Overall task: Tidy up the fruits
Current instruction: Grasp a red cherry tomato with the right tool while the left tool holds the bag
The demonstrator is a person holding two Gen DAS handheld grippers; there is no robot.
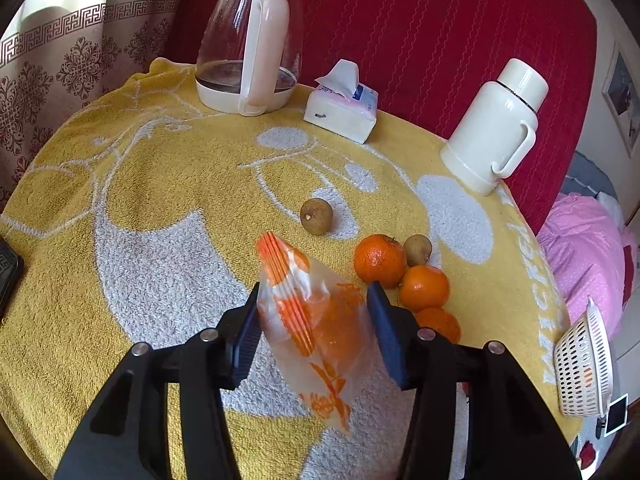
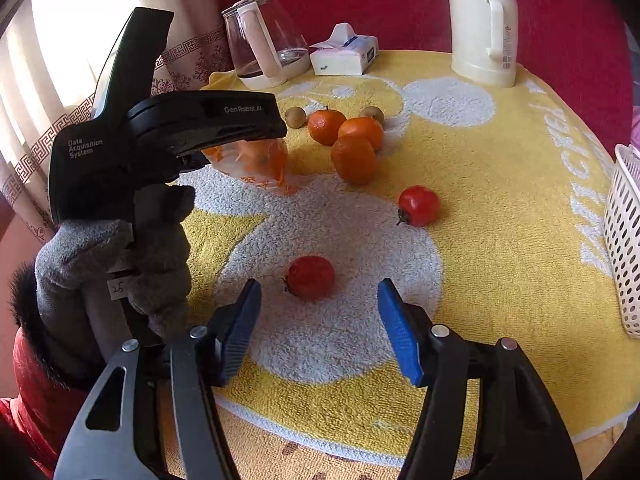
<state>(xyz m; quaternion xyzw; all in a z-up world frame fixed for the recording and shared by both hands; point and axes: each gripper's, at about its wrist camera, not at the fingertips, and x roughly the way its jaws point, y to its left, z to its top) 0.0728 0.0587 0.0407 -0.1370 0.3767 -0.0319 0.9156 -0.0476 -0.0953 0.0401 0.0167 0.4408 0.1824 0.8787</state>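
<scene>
My left gripper (image 1: 316,300) is shut on a clear plastic bag with orange print (image 1: 316,320) that holds an orange, lifted above the yellow towel (image 1: 160,160). Three loose oranges (image 1: 380,259) lie just right of it, with two small brown fruits (image 1: 317,216) nearby. In the right wrist view the left gripper (image 2: 240,152) and its bag (image 2: 256,164) hang left of the oranges (image 2: 354,158). My right gripper (image 2: 318,292) is open and empty, its jaws either side of a red fruit (image 2: 311,278). A second red fruit (image 2: 419,205) lies further right.
A glass kettle (image 1: 250,44), a tissue pack (image 1: 342,106) and a white thermos (image 1: 498,124) stand along the back of the round table. A white perforated basket (image 2: 626,240) sits at the right edge. A dark object (image 1: 8,276) lies at the left edge.
</scene>
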